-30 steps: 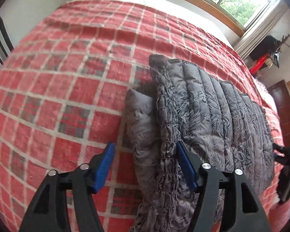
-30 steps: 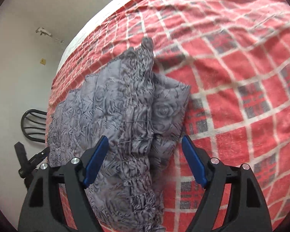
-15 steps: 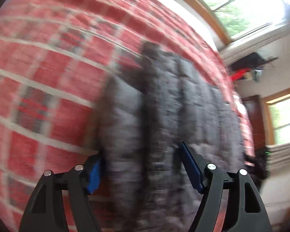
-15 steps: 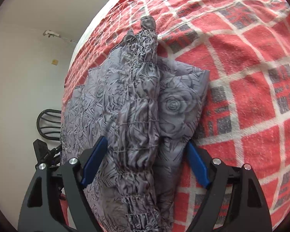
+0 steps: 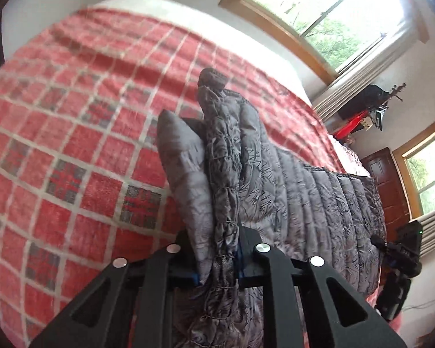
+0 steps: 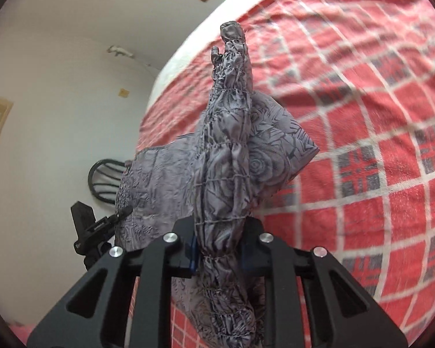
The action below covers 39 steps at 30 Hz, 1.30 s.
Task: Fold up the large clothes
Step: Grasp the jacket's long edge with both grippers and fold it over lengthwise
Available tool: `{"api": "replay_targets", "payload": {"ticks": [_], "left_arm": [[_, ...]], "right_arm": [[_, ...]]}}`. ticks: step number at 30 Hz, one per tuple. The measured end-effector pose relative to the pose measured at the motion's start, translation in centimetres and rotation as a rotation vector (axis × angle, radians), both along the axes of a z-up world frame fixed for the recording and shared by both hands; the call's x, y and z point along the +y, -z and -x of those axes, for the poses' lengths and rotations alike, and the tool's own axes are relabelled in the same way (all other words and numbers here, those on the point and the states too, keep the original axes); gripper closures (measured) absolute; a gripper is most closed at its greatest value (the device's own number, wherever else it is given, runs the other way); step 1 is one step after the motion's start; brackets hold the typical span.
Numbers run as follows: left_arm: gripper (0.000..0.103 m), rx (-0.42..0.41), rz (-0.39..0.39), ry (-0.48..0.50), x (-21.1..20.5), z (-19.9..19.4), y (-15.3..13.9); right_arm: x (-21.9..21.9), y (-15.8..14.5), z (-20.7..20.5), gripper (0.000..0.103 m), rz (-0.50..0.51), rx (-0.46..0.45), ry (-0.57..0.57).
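the black two-finger right gripper (image 6: 219,253) with blue pads is closing on the gathered elastic hem of a grey quilted rose-print jacket (image 6: 226,174), the bunched fabric pressed between its jaws and rising straight ahead of them. to the right of the tongs spreads a red plaid blanket (image 6: 362,116). to their left, the other black gripper (image 6: 94,227) meets the jacket's far edge, with a black chair (image 6: 104,181) by the white wall (image 6: 58,72) behind.
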<state>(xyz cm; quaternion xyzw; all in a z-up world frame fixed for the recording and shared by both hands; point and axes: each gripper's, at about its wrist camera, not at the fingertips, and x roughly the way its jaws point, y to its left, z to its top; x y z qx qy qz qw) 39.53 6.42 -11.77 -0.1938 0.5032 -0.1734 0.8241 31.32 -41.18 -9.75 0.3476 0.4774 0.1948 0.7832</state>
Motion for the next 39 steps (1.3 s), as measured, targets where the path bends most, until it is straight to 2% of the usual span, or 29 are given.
{"api": "replay_targets", "payload": {"ticks": [3, 9, 12, 19, 25, 30, 35, 39], "left_arm": [[0.086, -0.029, -0.006, 0.006, 0.7, 2.4, -2.4], [0.086, -0.075, -0.095, 0.038, 0.7, 8.5, -7.3], [0.086, -0.069, -0.132, 0.05, 0.7, 11.6, -8.5], [0.086, -0.066, -0.184, 0.083, 0.8, 18.3, -9.3], [0.086, -0.048, -0.19, 0.077, 1.6, 21.5, -8.8], [0.086, -0.014, -0.189, 0.074, 2.4, 22.9, -7.1], [0.085, 0.036, -0.198, 0.077, 3.5, 23.4, -4.1], [0.085, 0.092, -0.223, 0.075, 4.6, 23.2, -0.6]], "right_arm": [[0.7, -2.6, 1.8, 0.084, 0.013, -0.04, -0.016], [1.3, -6.4, 7.4, 0.084, 0.025, -0.082, -0.04], [2.0, -7.3, 9.8, 0.084, 0.056, -0.082, -0.059], [3.1, -7.9, 15.6, 0.084, 0.098, -0.051, -0.084], [4.0, -6.6, 18.8, 0.084, 0.1, -0.017, -0.085], [5.0, -4.8, 20.0, 0.084, 0.115, 0.029, -0.087], [5.9, -2.2, 20.4, 0.084, 0.128, 0.087, -0.082], [6.3, 0.4, 20.9, 0.084, 0.151, 0.152, -0.069]]}}
